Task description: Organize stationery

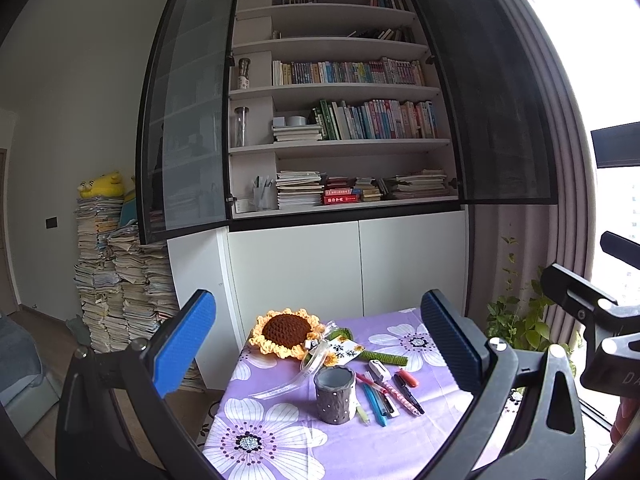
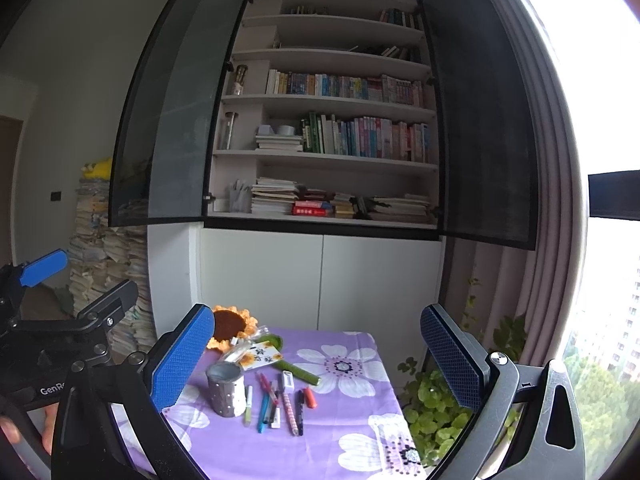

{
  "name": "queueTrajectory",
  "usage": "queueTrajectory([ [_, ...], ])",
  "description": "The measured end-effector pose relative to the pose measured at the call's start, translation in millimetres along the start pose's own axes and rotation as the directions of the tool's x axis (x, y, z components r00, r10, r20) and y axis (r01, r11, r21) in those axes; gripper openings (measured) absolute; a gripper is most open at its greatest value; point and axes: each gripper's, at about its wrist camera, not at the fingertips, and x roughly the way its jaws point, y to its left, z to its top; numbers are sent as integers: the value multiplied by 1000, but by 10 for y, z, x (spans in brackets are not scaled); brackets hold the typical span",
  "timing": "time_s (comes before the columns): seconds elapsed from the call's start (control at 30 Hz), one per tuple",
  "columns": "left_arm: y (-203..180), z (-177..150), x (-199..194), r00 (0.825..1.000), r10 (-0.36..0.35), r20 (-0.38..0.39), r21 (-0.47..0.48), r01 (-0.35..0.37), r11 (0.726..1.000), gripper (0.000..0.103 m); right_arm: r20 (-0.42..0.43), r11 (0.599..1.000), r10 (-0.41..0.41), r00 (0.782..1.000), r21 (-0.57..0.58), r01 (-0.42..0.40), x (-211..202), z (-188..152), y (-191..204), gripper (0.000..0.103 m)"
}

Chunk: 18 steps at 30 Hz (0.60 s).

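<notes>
Looking along the left gripper [image 1: 316, 354], its blue-padded fingers [image 1: 182, 346] stand wide apart with nothing between them, held above the table [image 1: 360, 448] with its purple flowered cloth. A grey pen cup [image 1: 335, 394] stands upright near the middle of the table, and the pens [image 1: 386, 394] lie loose in a fanned row just to its right, a white eraser-like piece [image 1: 379, 369] at their far end. A crocheted sunflower [image 1: 287, 333] with a ribboned tag lies toward the far edge, behind the cup. Part of the other gripper shows at the right border.

From the right gripper [image 2: 318, 360], the fingers [image 2: 450, 356] are likewise spread wide and grip nothing. The cup [image 2: 226, 388] sits toward the table's left edge, the pens [image 2: 280, 406] beside it on its right, the sunflower [image 2: 229, 326] at the far left corner
</notes>
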Motion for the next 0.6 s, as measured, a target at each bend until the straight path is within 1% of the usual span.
queueTrajectory([
  [0.23,-69,-14,-3,1000,-4,9,40,4,999,102,-11,1000,-4,1000,8,4,38,-15,-26,103],
  [0.43,-42,-16,65,999,-25,-25,23,25,999,102,-12,1000,-3,1000,5,3,44,-20,-28,103],
  [0.6,-33,-13,121,999,-13,-40,22,14,1000,102,-14,1000,-6,1000,2,6,52,-13,-15,103],
])
